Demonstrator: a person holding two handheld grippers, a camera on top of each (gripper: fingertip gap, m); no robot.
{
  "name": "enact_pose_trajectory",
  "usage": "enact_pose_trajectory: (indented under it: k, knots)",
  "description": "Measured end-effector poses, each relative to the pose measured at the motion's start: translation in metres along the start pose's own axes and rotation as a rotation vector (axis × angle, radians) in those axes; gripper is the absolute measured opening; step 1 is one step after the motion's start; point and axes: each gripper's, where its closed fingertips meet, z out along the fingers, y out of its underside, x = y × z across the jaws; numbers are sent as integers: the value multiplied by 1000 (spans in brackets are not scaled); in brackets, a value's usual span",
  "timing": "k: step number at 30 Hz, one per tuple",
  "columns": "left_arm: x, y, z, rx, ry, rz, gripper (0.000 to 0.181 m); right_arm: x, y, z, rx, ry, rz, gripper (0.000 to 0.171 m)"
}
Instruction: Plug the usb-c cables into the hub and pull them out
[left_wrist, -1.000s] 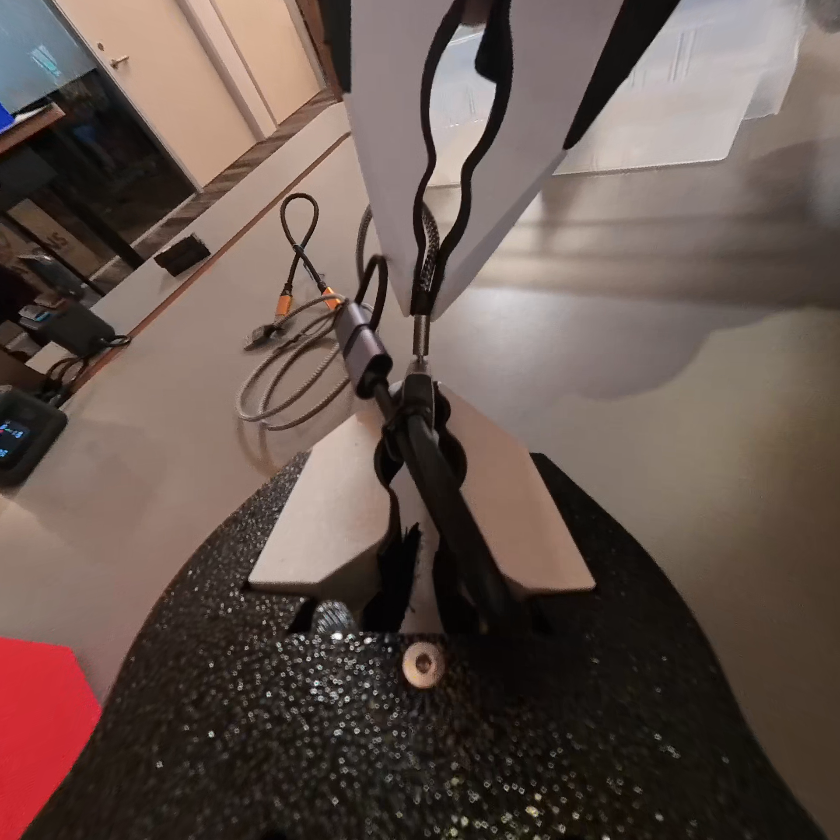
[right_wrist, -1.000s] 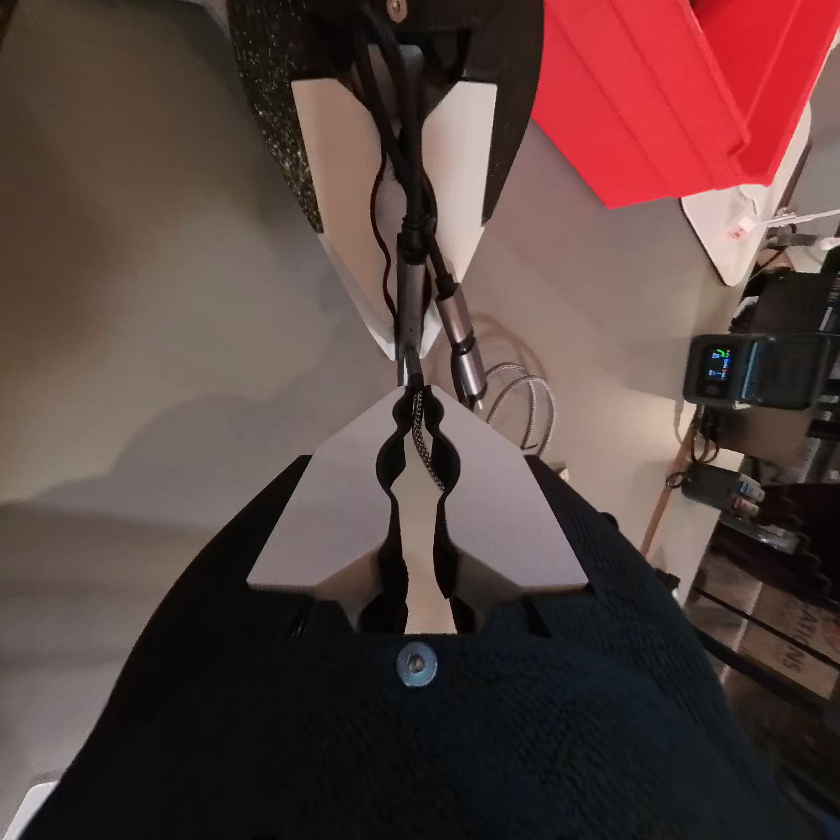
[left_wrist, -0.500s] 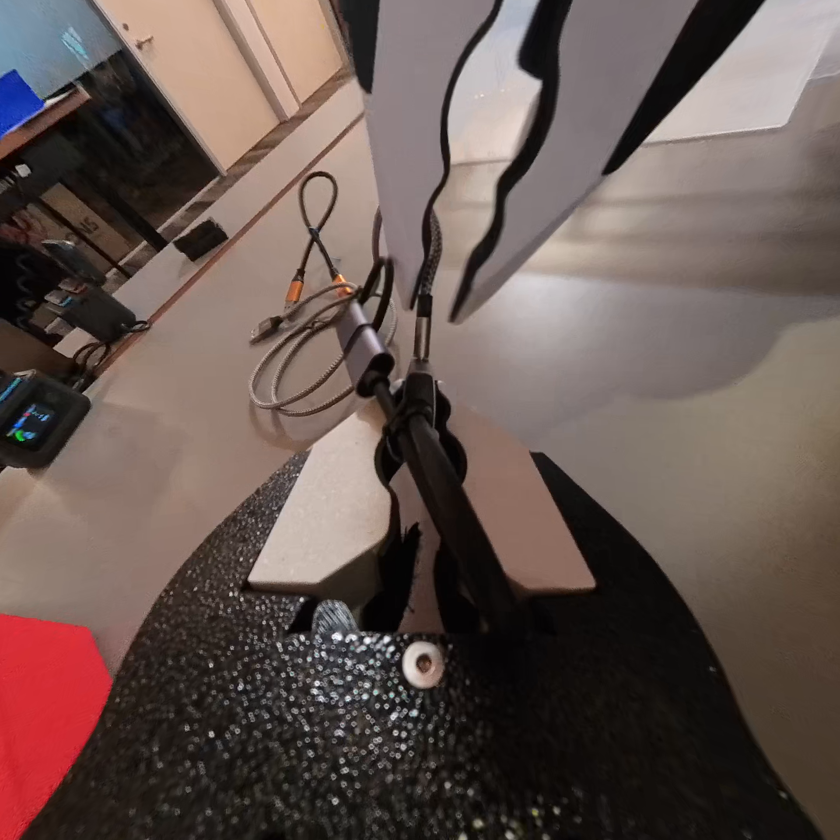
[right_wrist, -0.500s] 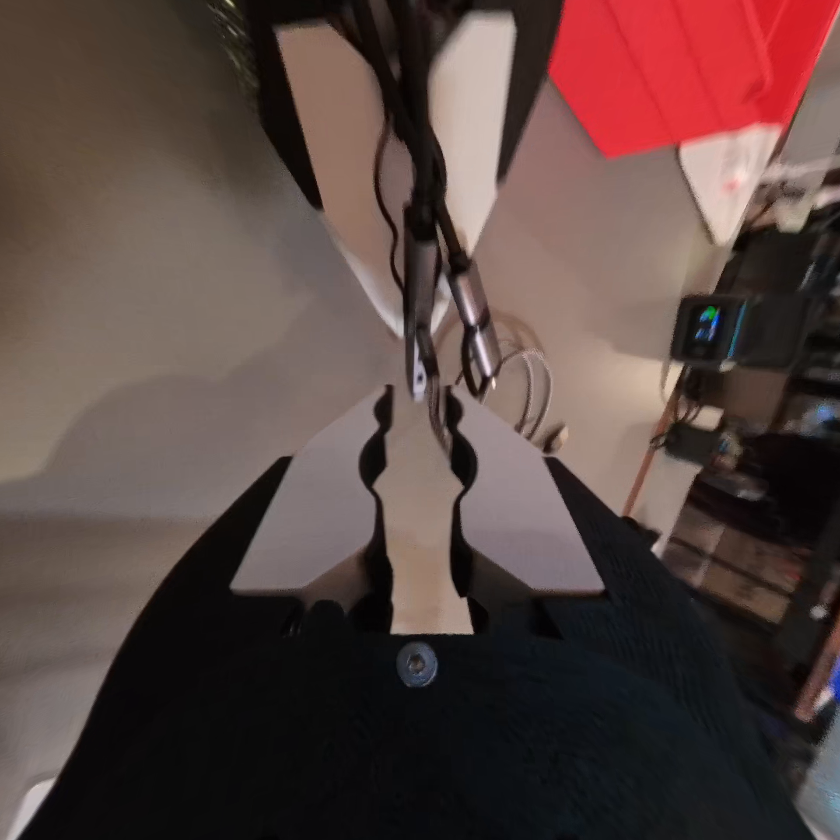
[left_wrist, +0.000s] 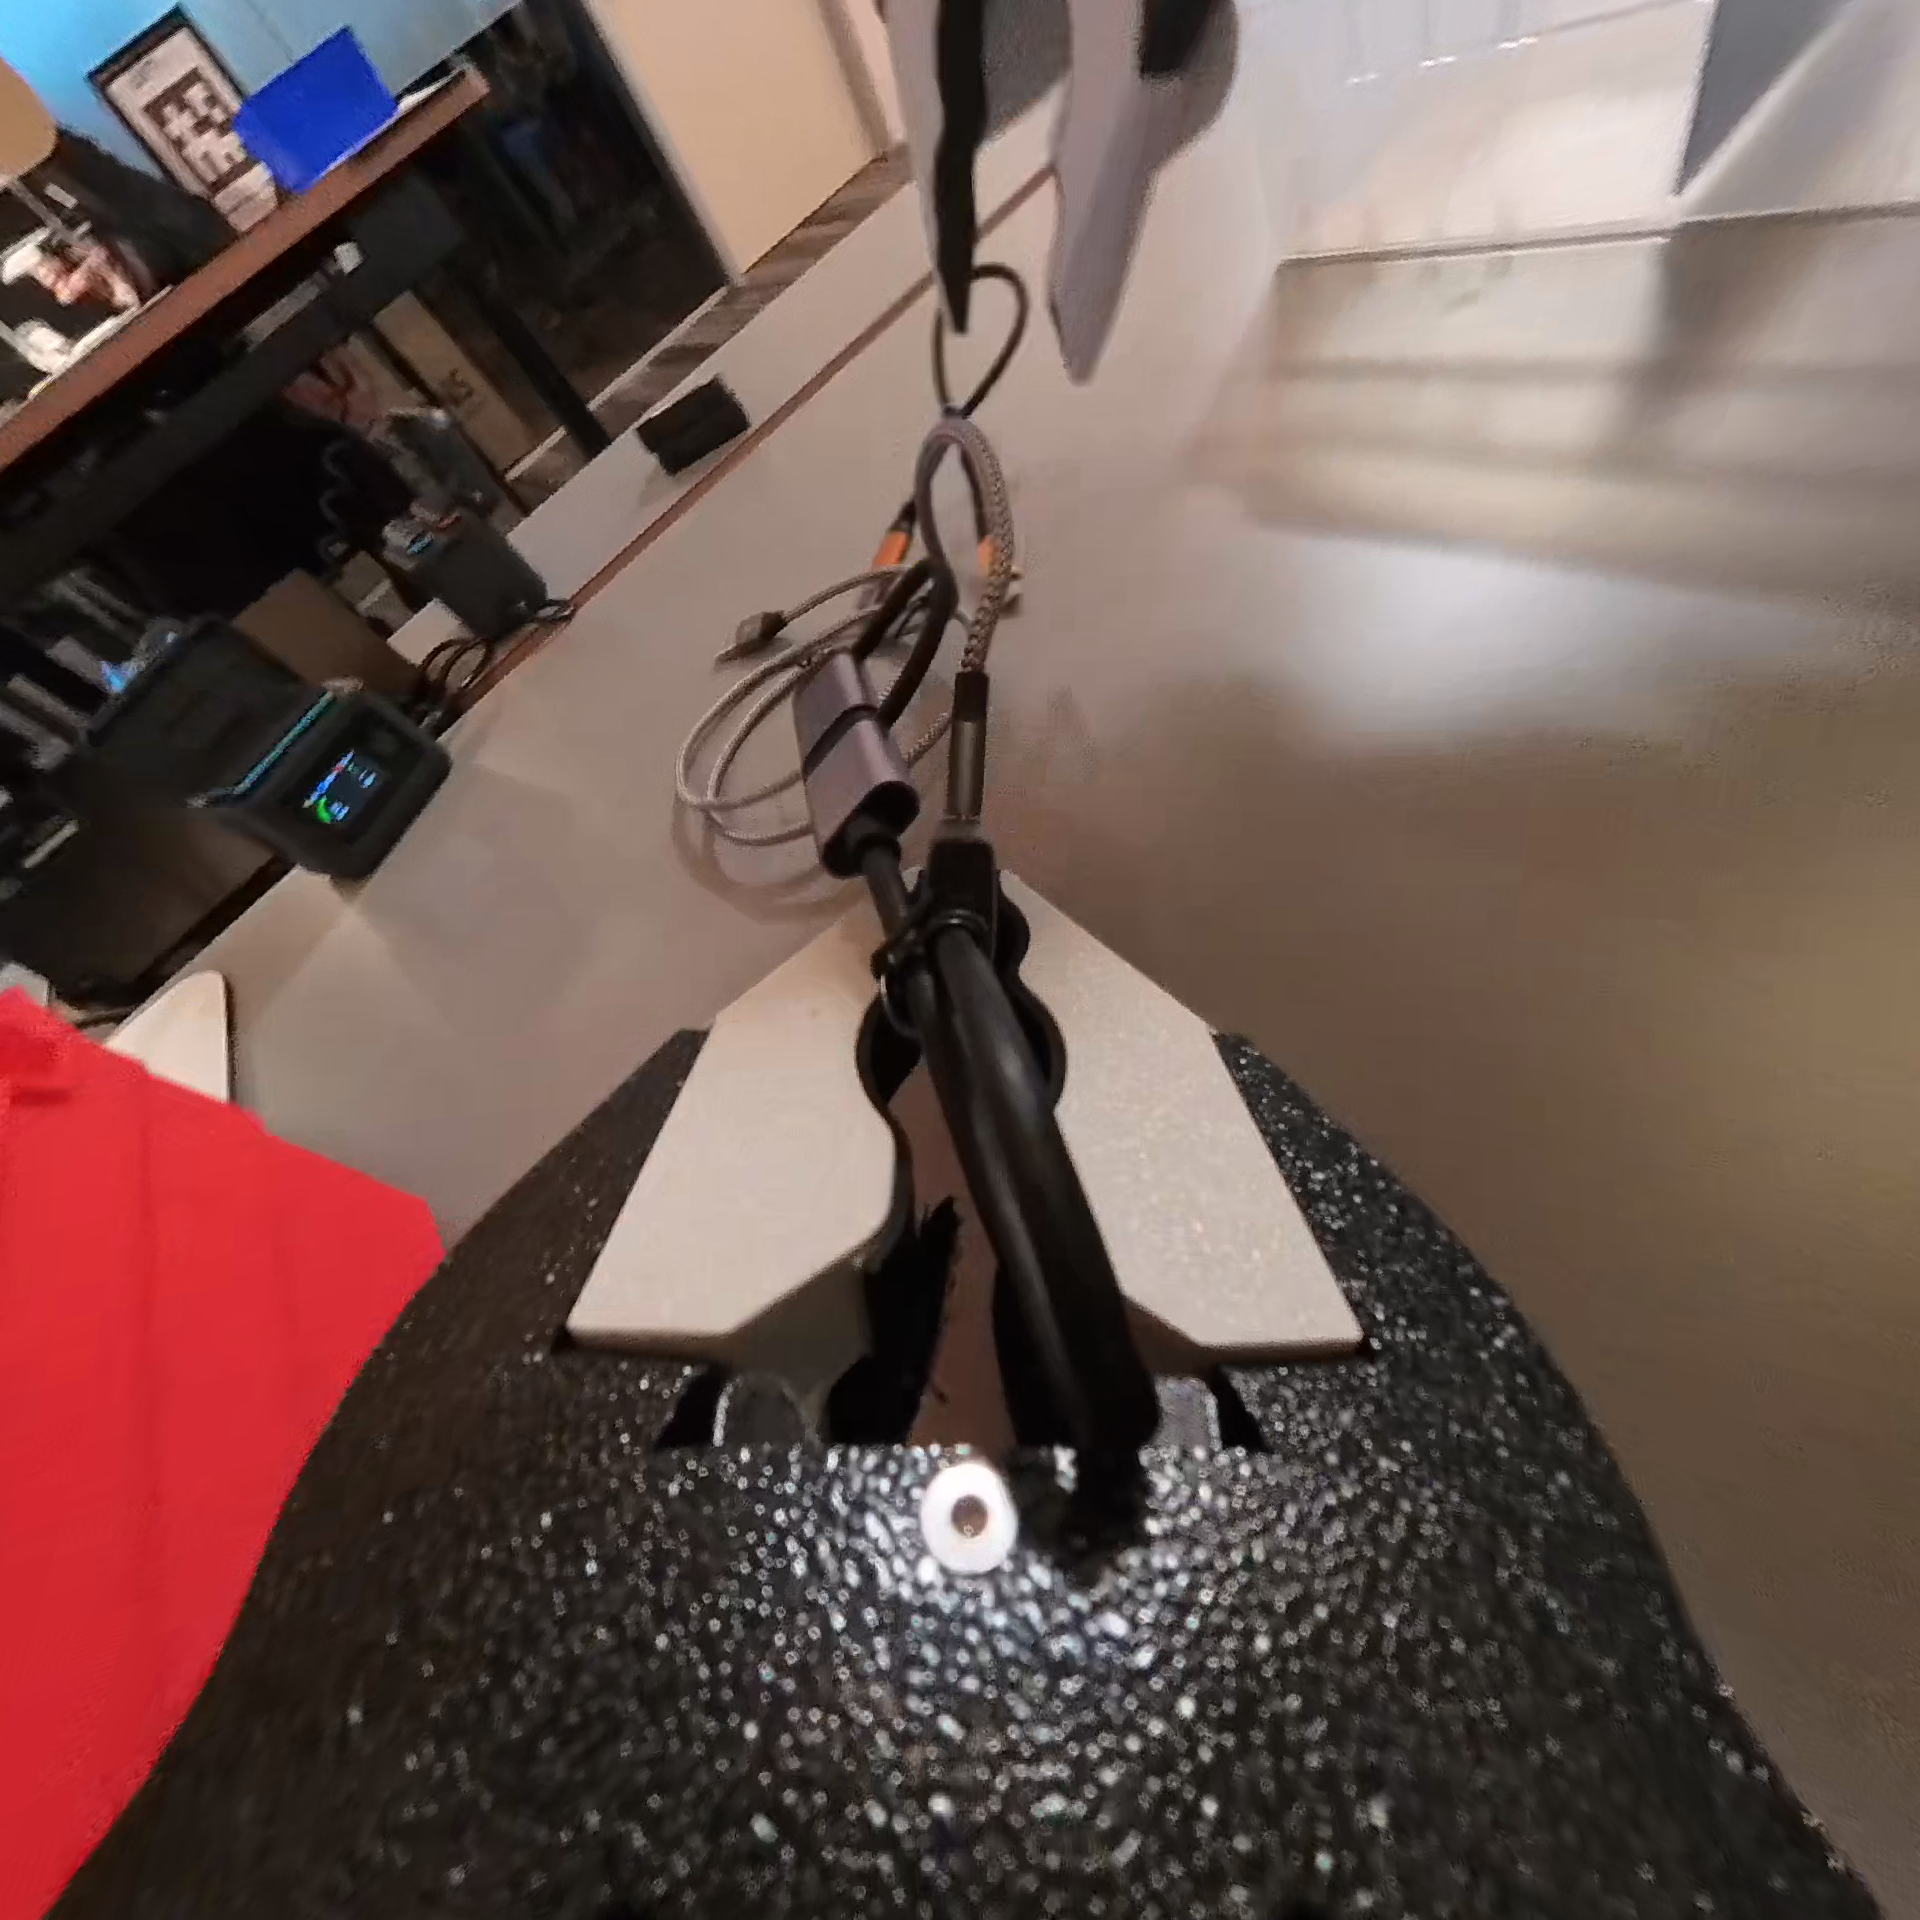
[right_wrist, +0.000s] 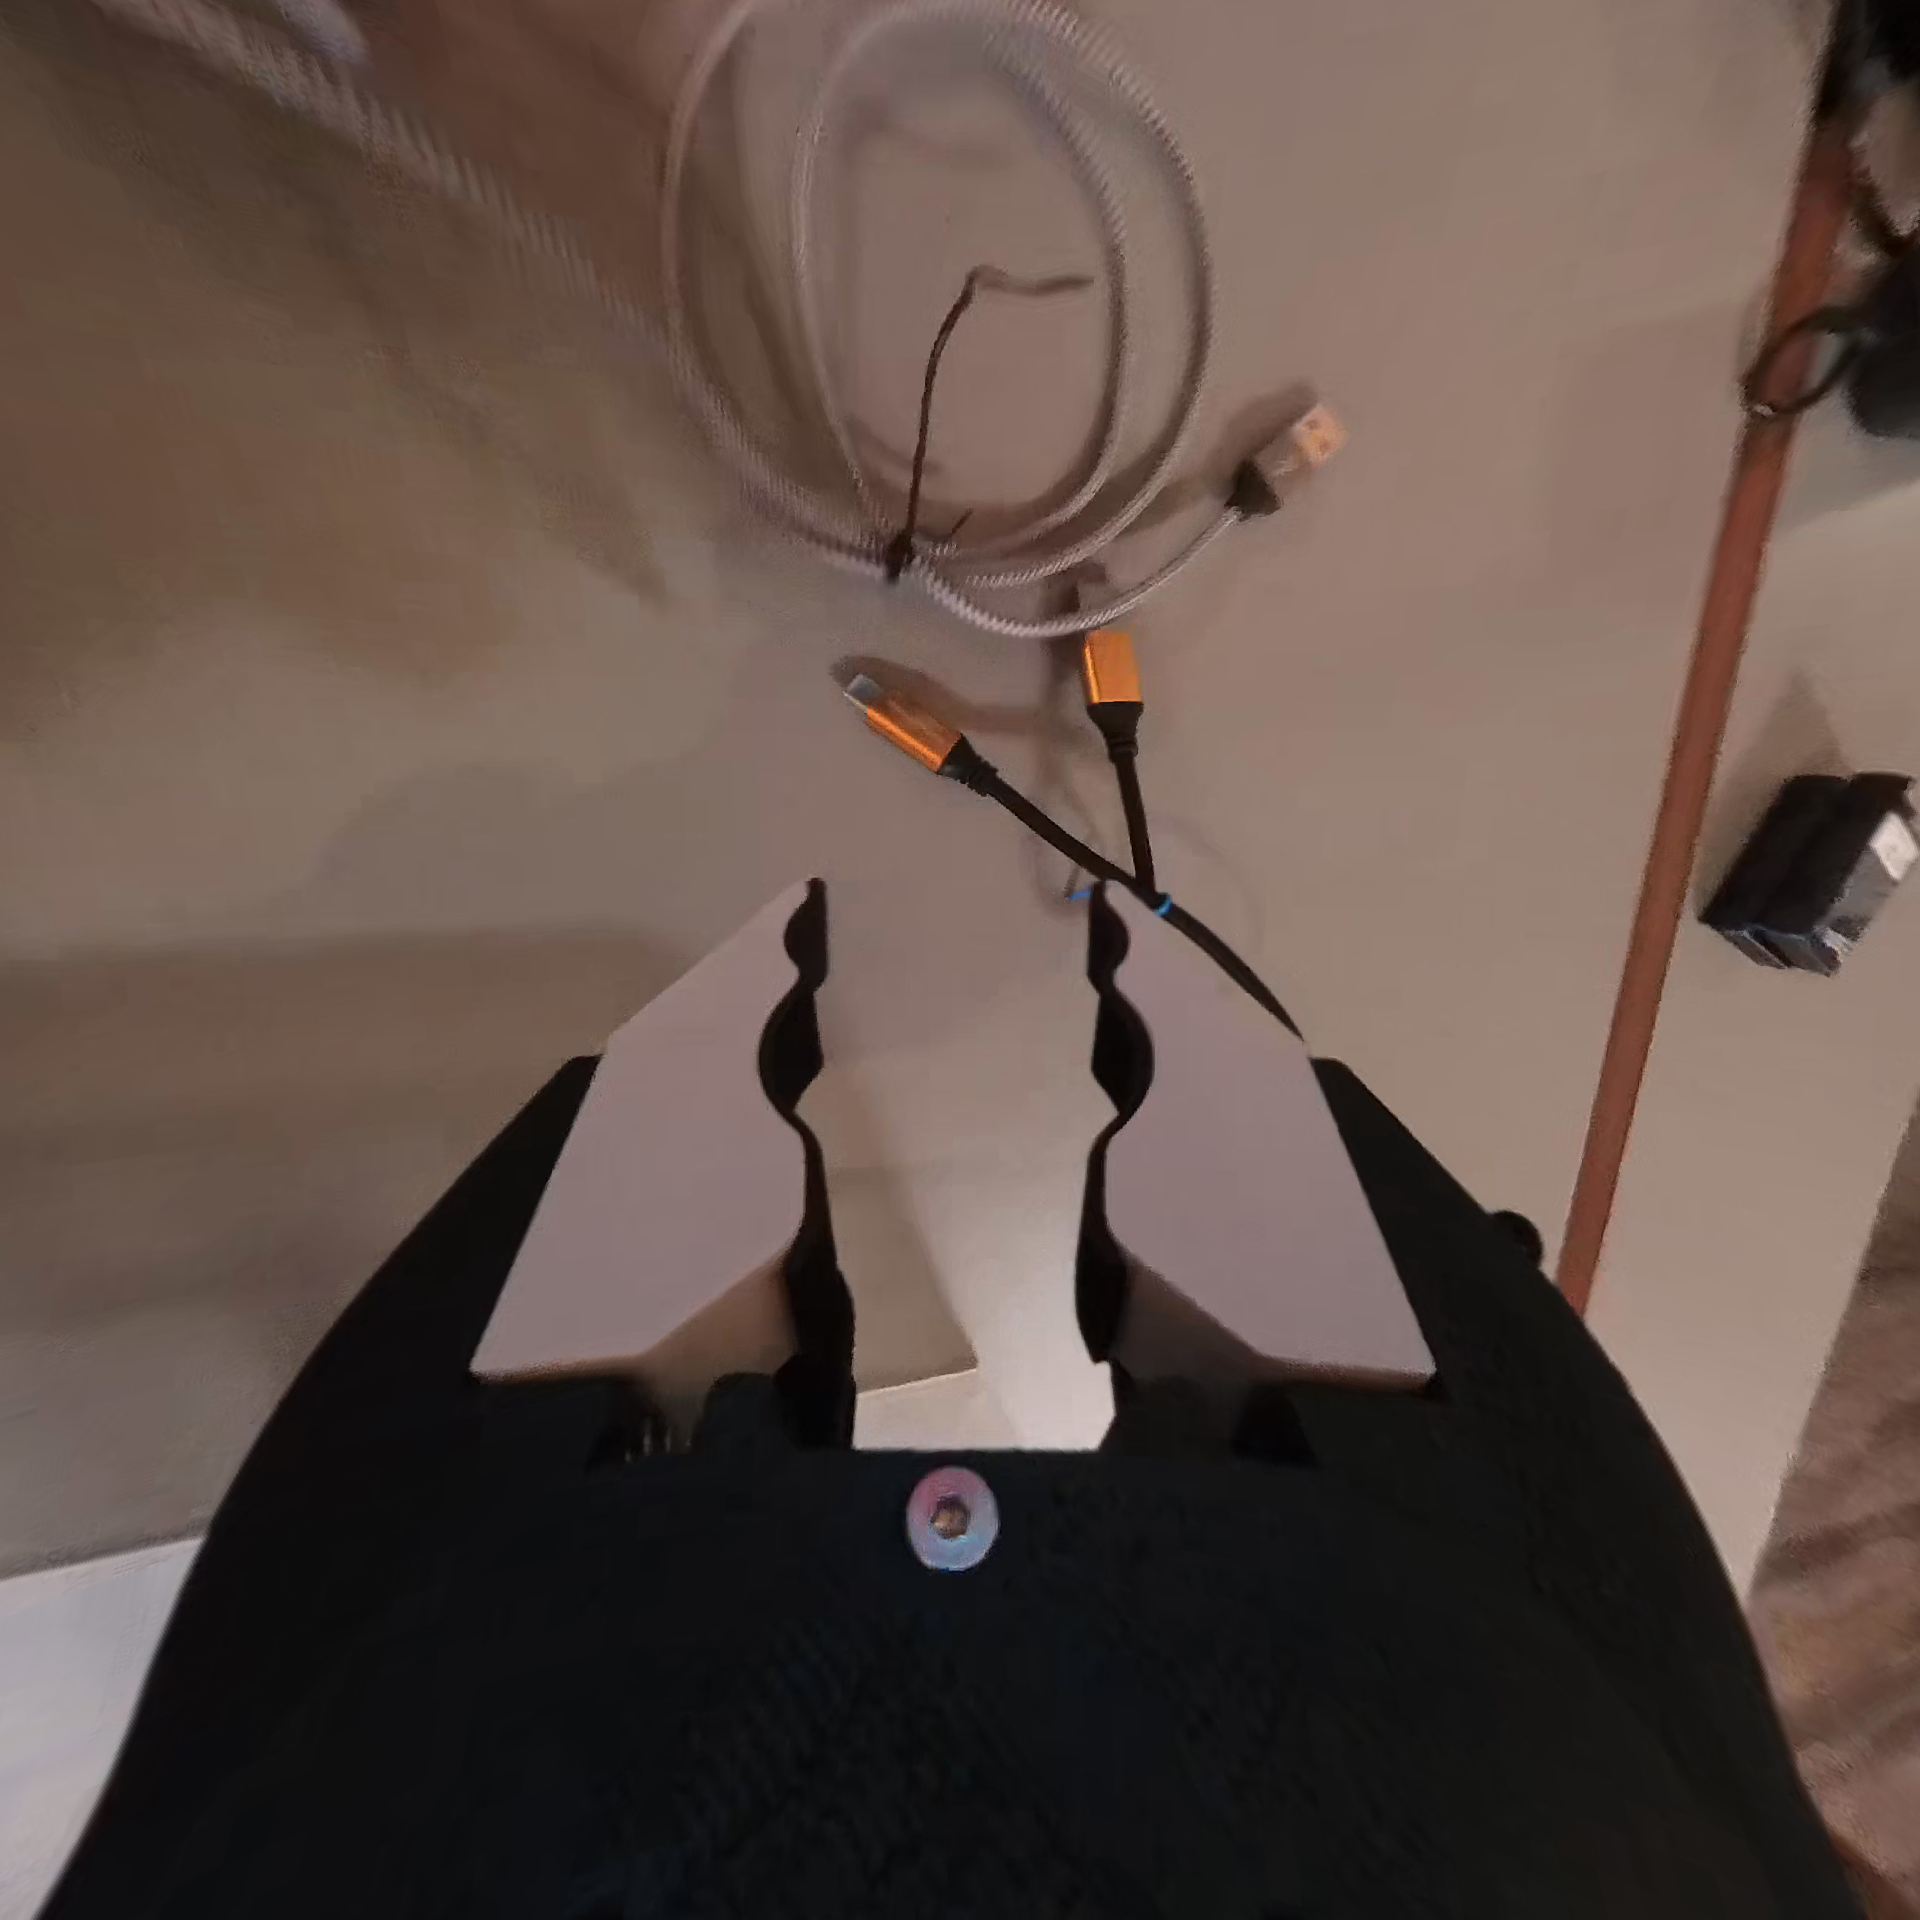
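In the left wrist view my left gripper (left_wrist: 956, 894) is shut on the hub's thick black lead (left_wrist: 1003, 1101), held above the table. The hub has two ends: a grey one (left_wrist: 847, 748) and a dark one (left_wrist: 961, 862) at my fingertips. A grey braided usb-c cable's plug (left_wrist: 971, 727) sits in the dark end. My right gripper (left_wrist: 1013, 343) is open above and beyond it. In the right wrist view the right gripper (right_wrist: 951, 904) is open and empty over a black cable with two orange plugs (right_wrist: 914, 727), near a coiled silver braided cable (right_wrist: 1039, 582).
A red bin (left_wrist: 156, 1351) stands at the left. A dark device with a lit screen (left_wrist: 332, 779) sits past the table's left edge. A small black box (right_wrist: 1808, 873) lies beyond the copper-coloured table edge strip (right_wrist: 1683, 727). Tip to tip, the grippers are about 20 centimeters apart.
My right gripper opened, let go of the braided cable at the hub and swung away over the orange-plug cable. The left gripper stays shut on the hub's lead.
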Motion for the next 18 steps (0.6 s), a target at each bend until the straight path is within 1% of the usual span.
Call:
enact_pose_trajectory:
  k: [1,3,6,8,9,10,13,18]
  knots:
    - [-4,2,0,-3,-11,-22,7,1,3,10,-33,-10,-30,53]
    - [-10,3,-1,-5,-29,-55,7,1,3,26,-59,-23,-130,52]
    - [-12,4,-1,-5,-30,-64,7,4,4,43,-96,-33,-241,43]
    - [-11,5,1,-10,-25,-58,7,6,6,50,-122,-36,-271,32]
    - [-11,5,1,-12,-23,-56,7,8,5,52,-124,-33,-272,25]
    - [-11,6,1,-13,-21,-55,7,10,4,53,-127,-25,-267,12]
    - [-12,6,2,-14,-17,-67,7,6,6,51,-164,-58,-212,1]
    - [-14,9,3,-22,-12,-94,7,-15,-15,25,-84,-81,-110,0]
